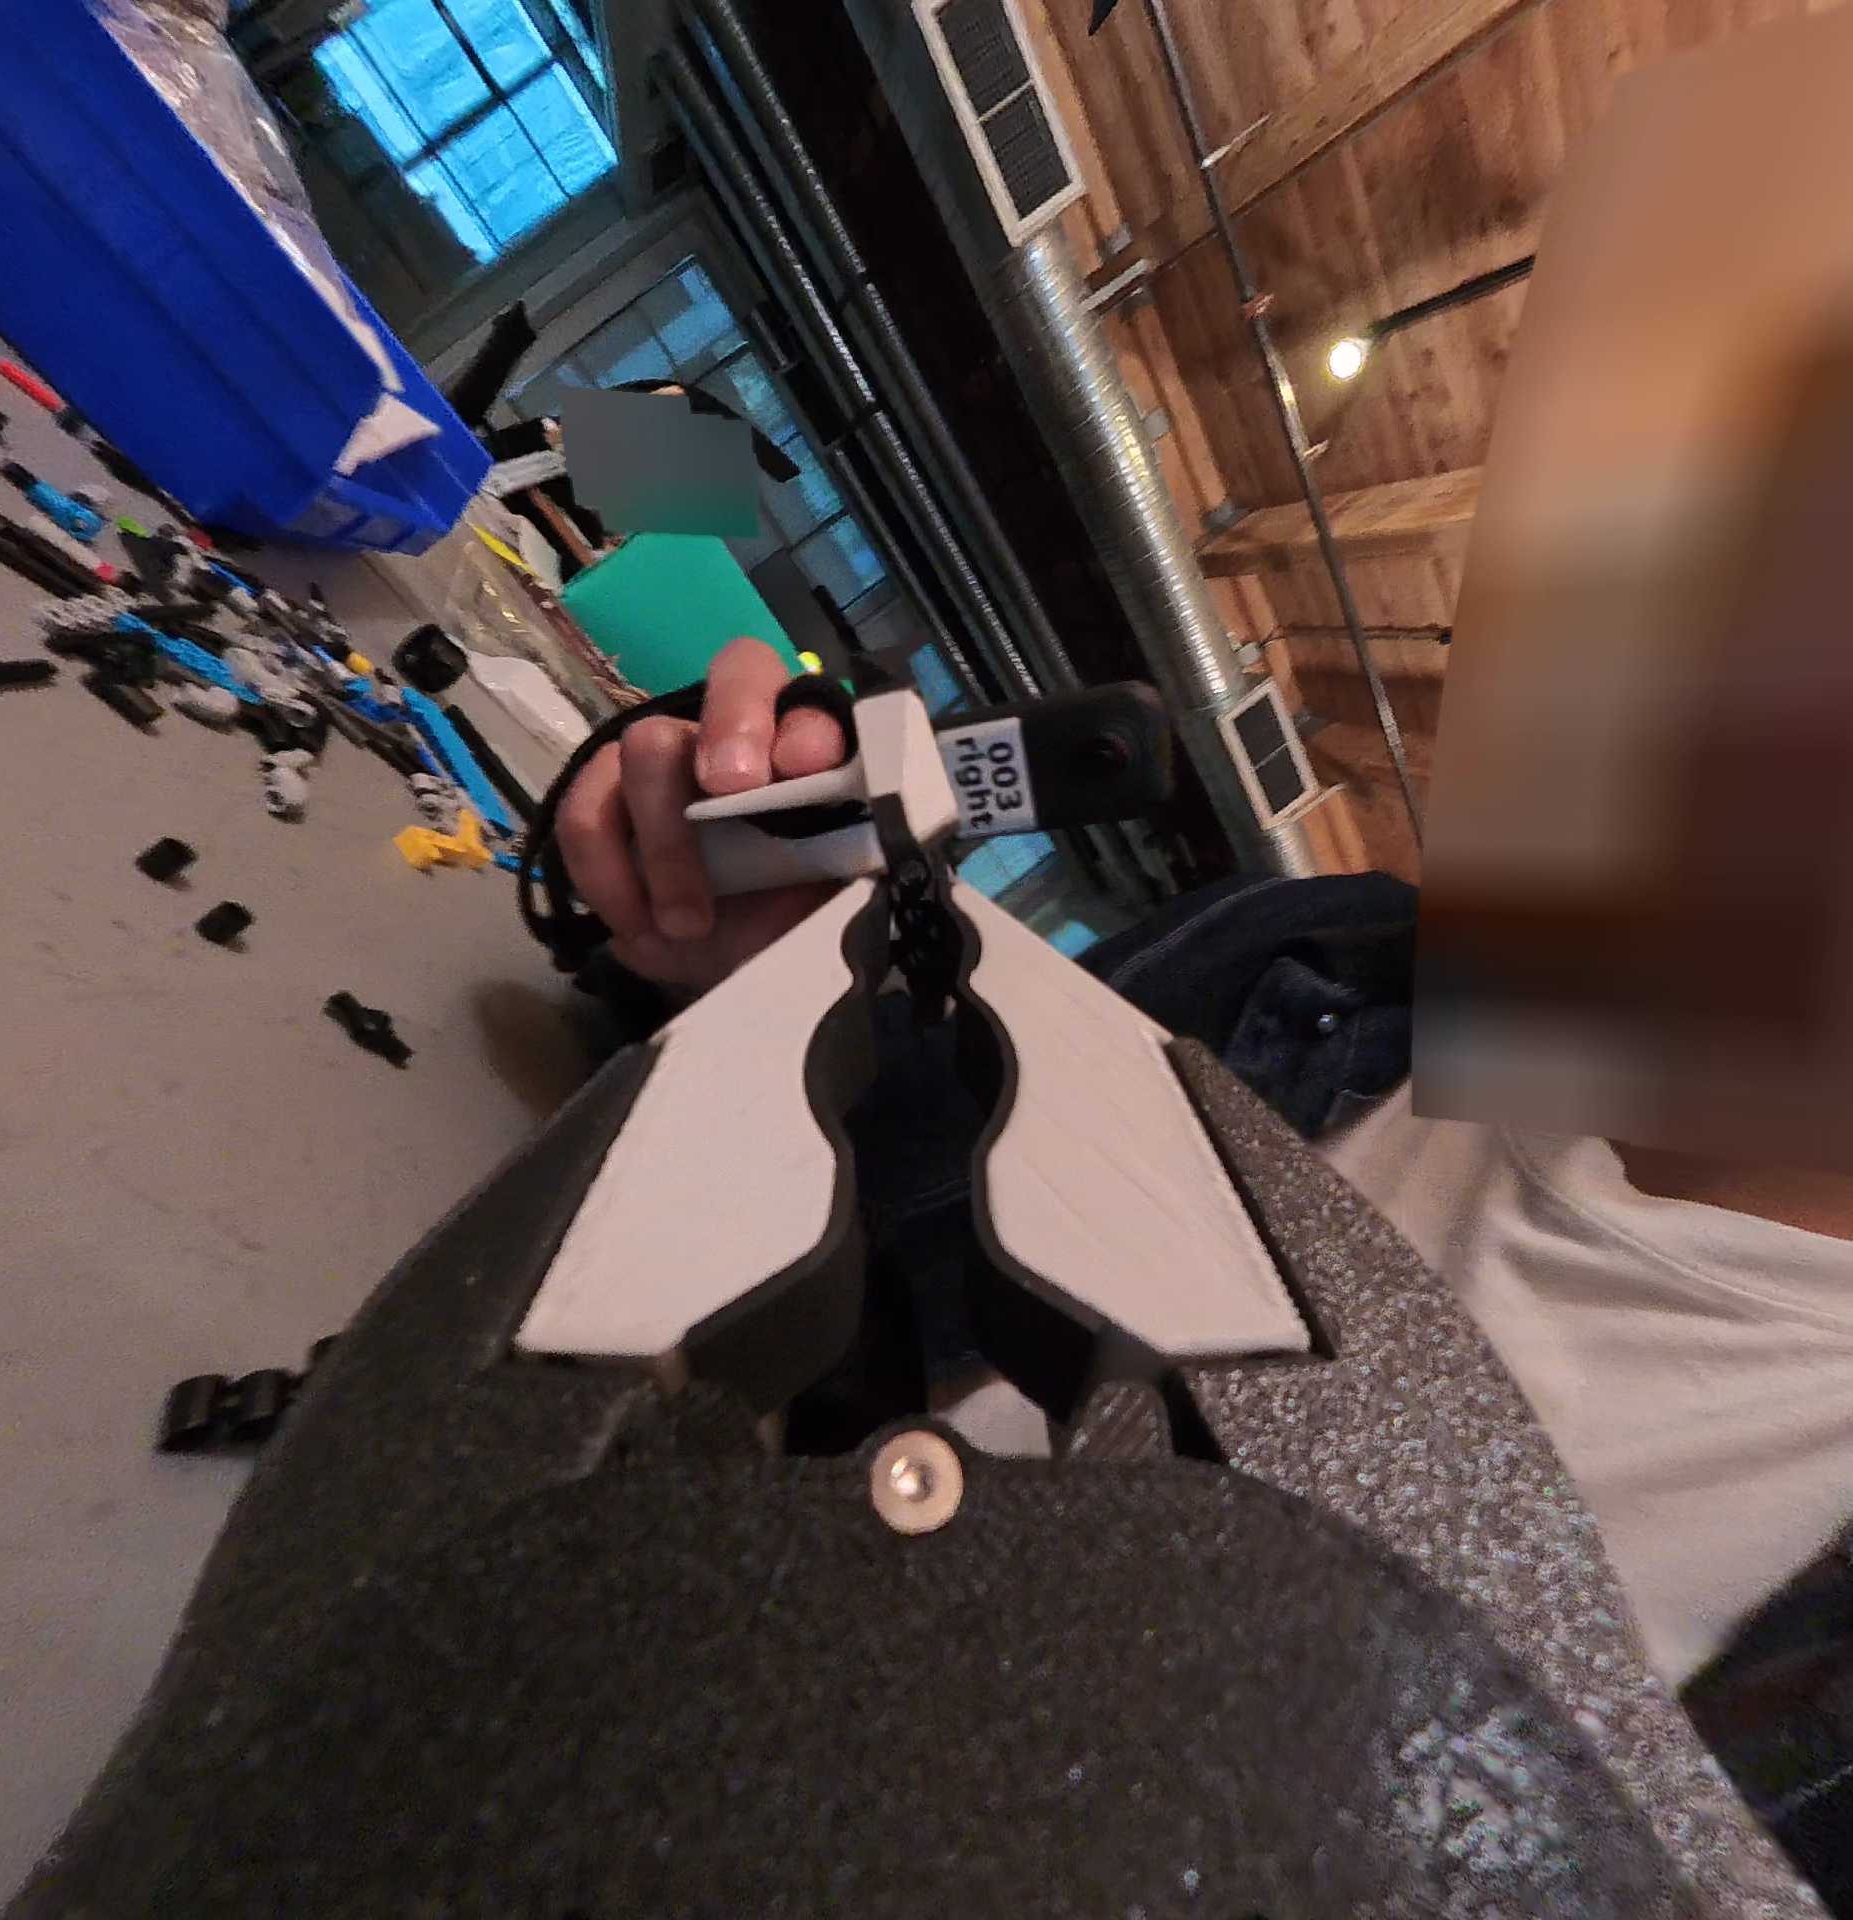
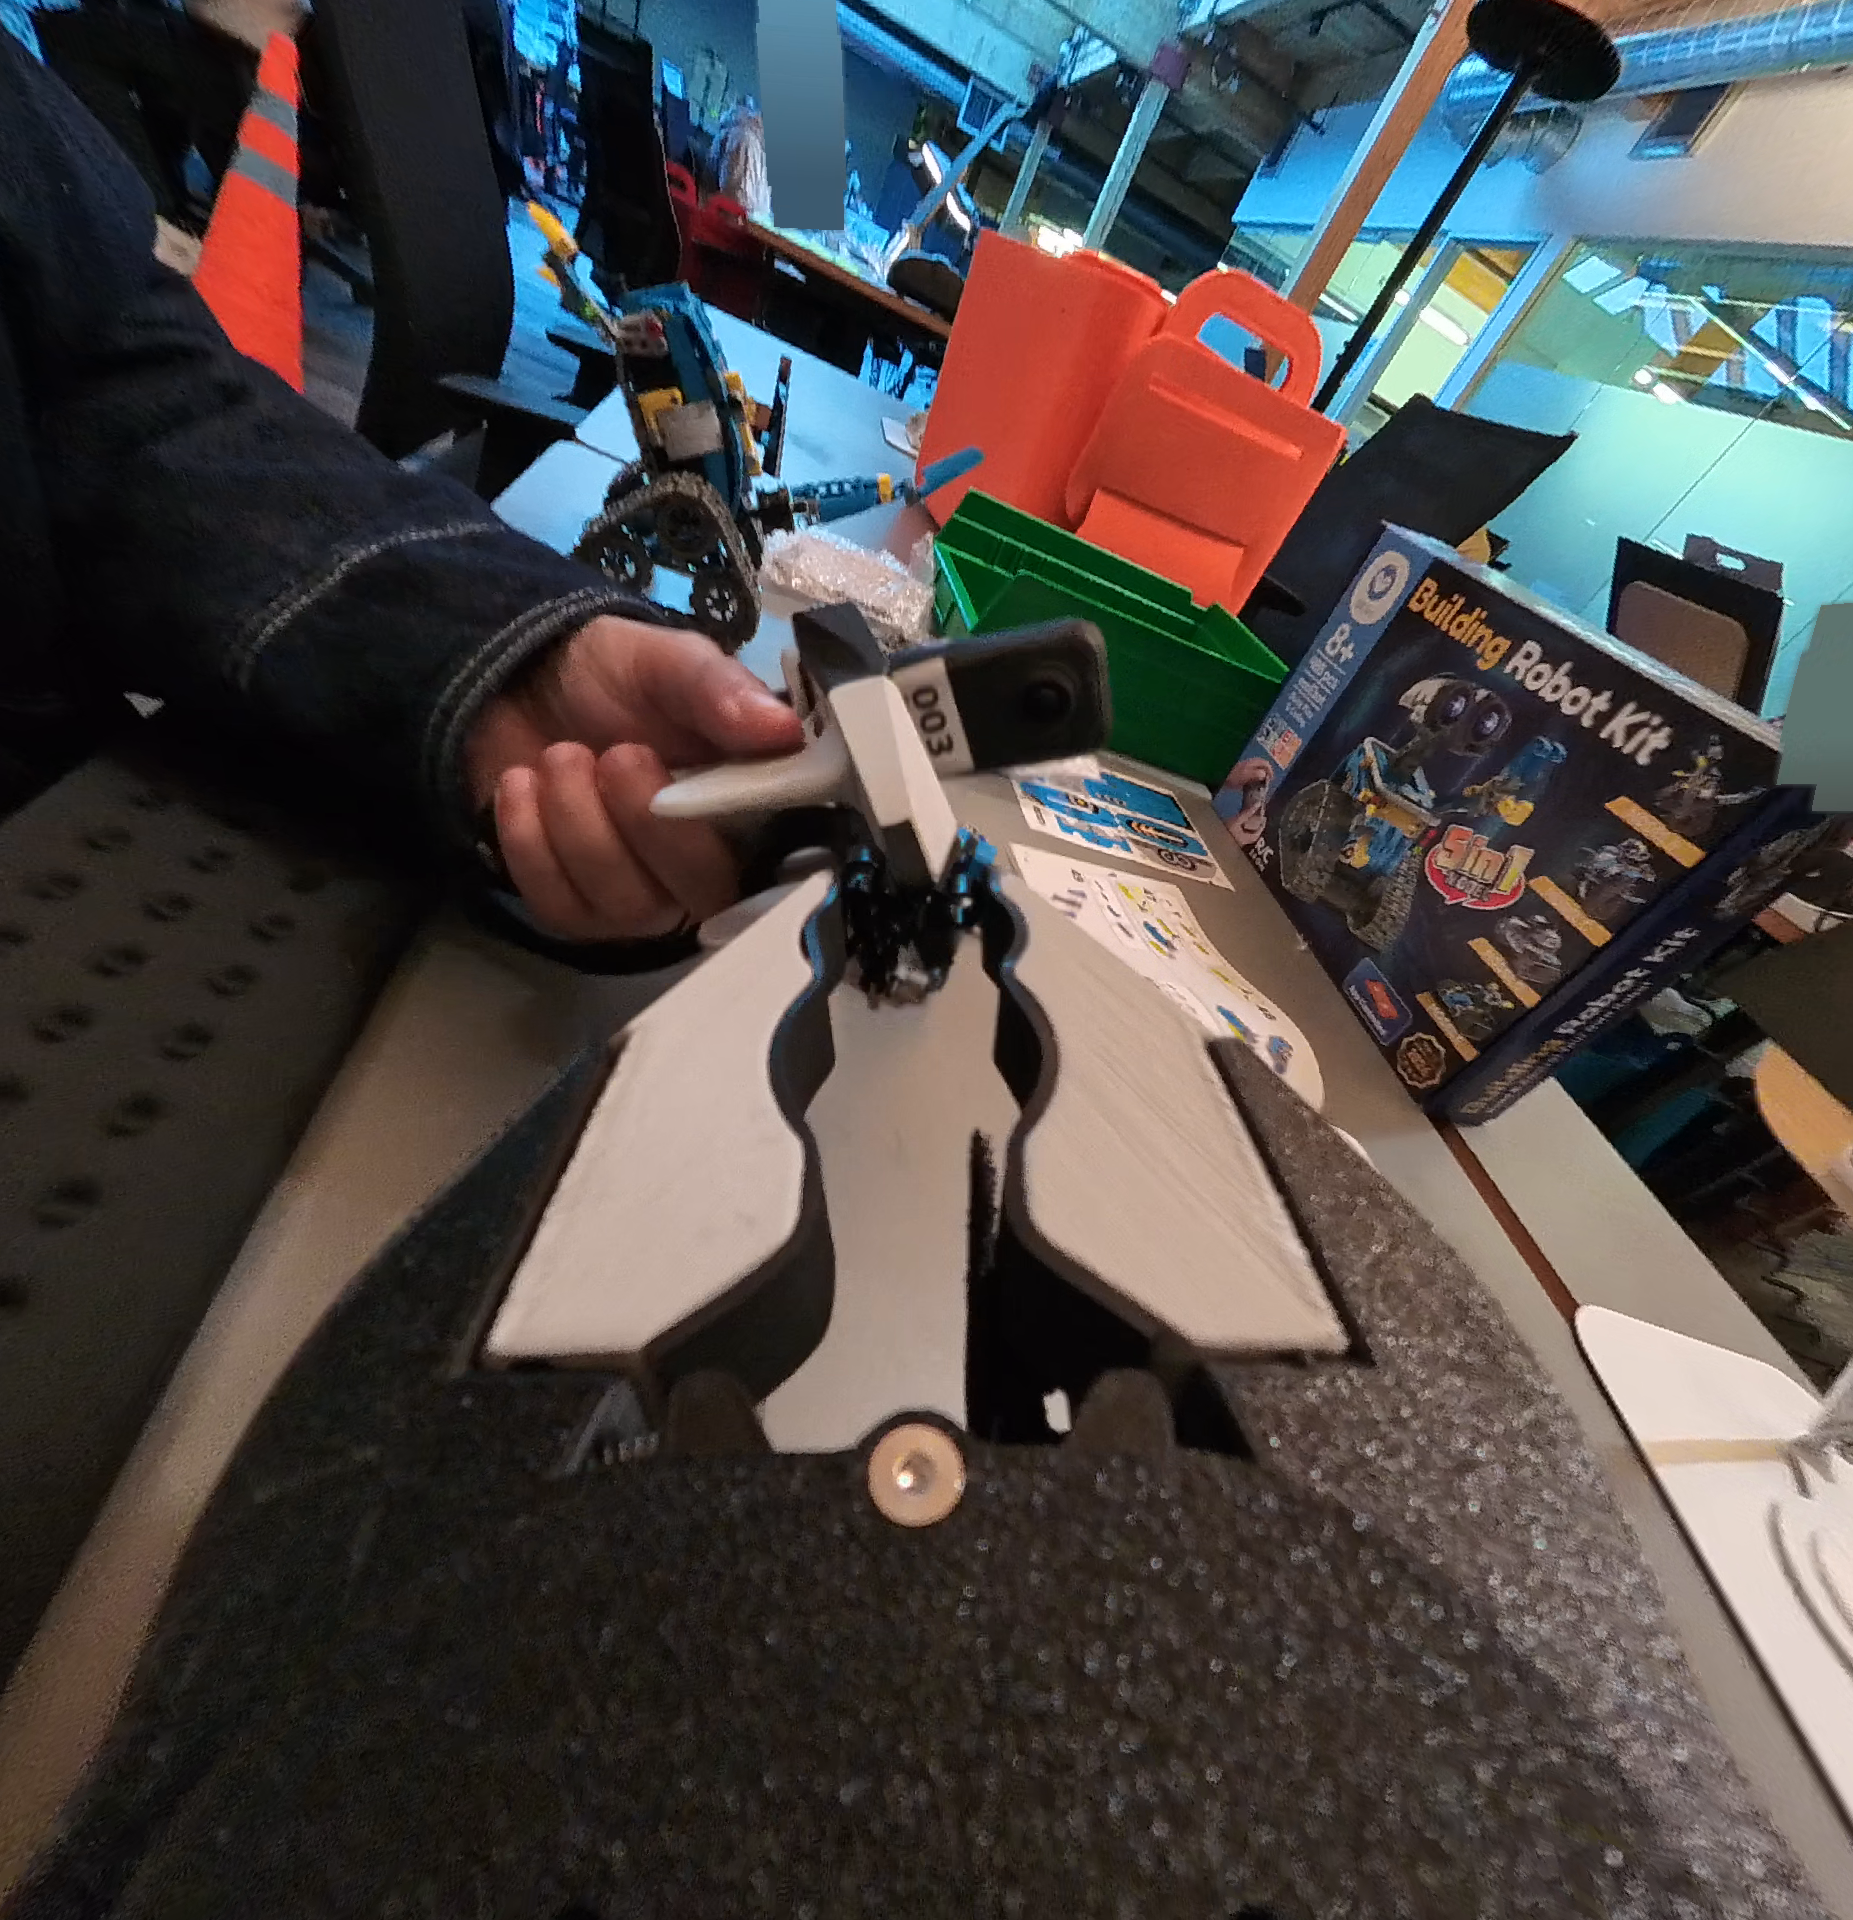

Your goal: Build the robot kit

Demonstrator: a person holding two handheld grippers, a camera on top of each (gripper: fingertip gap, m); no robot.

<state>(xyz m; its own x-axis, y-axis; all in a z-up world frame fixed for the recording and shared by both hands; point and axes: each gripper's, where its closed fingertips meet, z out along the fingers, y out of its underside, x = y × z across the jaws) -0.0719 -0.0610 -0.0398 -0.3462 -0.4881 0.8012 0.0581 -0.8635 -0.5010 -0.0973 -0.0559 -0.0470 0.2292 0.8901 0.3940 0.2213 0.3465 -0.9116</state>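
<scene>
Both grippers meet tip to tip on one small black brick assembly, held up off the table.

The left gripper (image 1: 917, 935) is clamped on the black brick assembly (image 1: 920, 940), its long axis along the fingers; the right gripper (image 2: 914, 935) pinches the same piece (image 2: 901, 940) from the opposite end, loose bricks (image 1: 205, 644) far left.

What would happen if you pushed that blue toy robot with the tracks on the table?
The toy robot would probably roll rather than slide, since it sits on wheels with rubbery tracks. It looks tall and narrow on top, so a high shove might tip it. It seems built from small snap-together bricks, so bits like the thin blue arm could pop off.
</scene>
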